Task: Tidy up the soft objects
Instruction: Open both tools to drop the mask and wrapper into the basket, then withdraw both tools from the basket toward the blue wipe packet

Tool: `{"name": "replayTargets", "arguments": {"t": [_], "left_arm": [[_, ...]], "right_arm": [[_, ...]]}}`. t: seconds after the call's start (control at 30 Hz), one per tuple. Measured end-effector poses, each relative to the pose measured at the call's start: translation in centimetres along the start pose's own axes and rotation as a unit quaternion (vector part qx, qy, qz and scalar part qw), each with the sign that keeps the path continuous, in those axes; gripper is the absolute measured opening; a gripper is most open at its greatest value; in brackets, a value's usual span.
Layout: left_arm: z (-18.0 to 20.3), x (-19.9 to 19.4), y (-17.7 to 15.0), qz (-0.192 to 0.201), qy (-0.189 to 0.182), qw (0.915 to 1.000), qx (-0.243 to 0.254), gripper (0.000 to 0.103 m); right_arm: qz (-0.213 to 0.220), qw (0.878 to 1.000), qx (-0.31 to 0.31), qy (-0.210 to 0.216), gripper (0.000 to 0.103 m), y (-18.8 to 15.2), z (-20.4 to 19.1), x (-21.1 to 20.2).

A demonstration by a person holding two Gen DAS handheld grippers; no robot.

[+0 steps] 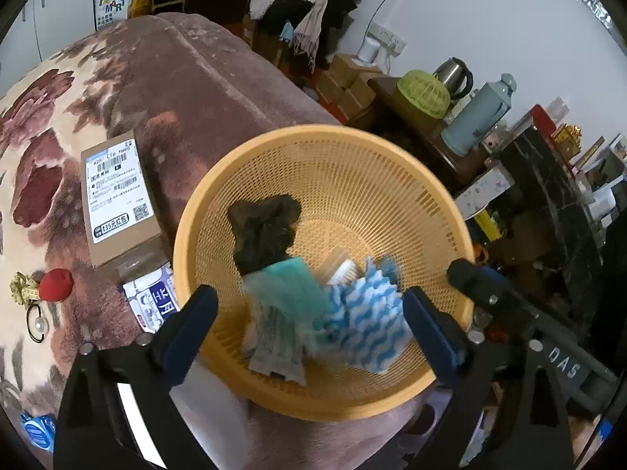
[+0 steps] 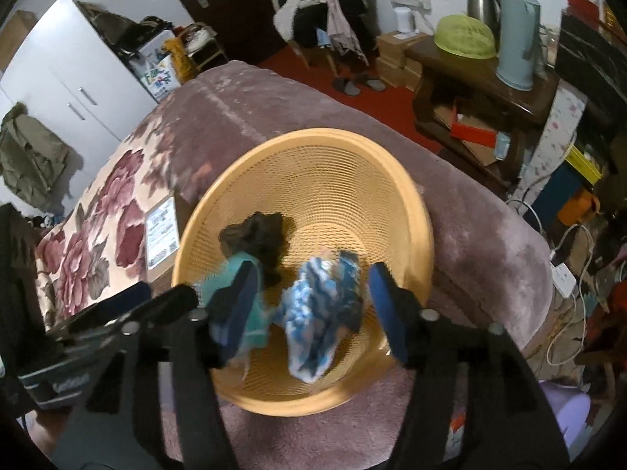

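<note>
Left wrist view – motion-blurred cloths [image 1: 352, 313] in basket [image 1: 352, 149], brush [image 1: 345, 268] half-buried

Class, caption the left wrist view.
Open left hand-held gripper above orange basket holding striped cloth, teal cloth, dark cloth.

Basket [image 1: 392, 149] sat on bed [image 1: 188, 78]. Inside basket: dark cloth [image 1: 262, 231] at far left, sock [image 1: 274, 348] and striped cloth [image 1: 364, 321] at near side. Box [image 1: 117, 199] lay left of basket.
</note>
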State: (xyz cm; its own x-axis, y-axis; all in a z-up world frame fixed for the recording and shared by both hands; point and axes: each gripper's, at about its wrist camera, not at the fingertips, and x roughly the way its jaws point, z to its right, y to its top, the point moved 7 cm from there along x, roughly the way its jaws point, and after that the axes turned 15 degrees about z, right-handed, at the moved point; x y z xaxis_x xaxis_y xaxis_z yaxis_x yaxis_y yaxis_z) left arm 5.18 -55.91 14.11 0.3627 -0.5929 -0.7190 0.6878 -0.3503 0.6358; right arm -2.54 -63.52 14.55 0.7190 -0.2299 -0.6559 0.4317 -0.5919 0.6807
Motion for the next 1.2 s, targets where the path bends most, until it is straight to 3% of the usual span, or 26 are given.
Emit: {"name": "replayTargets", "arguments": {"t": [0.07,0.1,0.17,0.27,1.2], "left_arm": [[-0.3,-0.1,-0.2,0.0,0.008,0.9999,0.007,0.097],[-0.4,-0.3,-0.3,0.002,0.012,0.9999,0.01,0.097],[-0.6,-0.9,-0.3,0.011,0.019,0.9996,0.021,0.099],[-0.9,-1.7,-0.3,0.017,0.027,0.9991,0.028,0.102],[-7.7,-9.7,-1.8,0.042,0.059,0.9974,0.006,0.102]], "right_arm": [[-0.005,1.0,0.004,-0.005,0.069,-0.4,0.3,0.1],[-0.007,1.0,0.004,-0.007,0.081,-0.4,0.4,0.2],[-0.008,1.0,0.006,-0.016,0.091,-0.6,0.6,0.1],[-0.011,1.0,0.013,-0.018,0.101,-0.9,0.8,-0.1],[-0.012,0.999,-0.04,-0.007,0.103,-3.1,-6.2,-3.4]]}}
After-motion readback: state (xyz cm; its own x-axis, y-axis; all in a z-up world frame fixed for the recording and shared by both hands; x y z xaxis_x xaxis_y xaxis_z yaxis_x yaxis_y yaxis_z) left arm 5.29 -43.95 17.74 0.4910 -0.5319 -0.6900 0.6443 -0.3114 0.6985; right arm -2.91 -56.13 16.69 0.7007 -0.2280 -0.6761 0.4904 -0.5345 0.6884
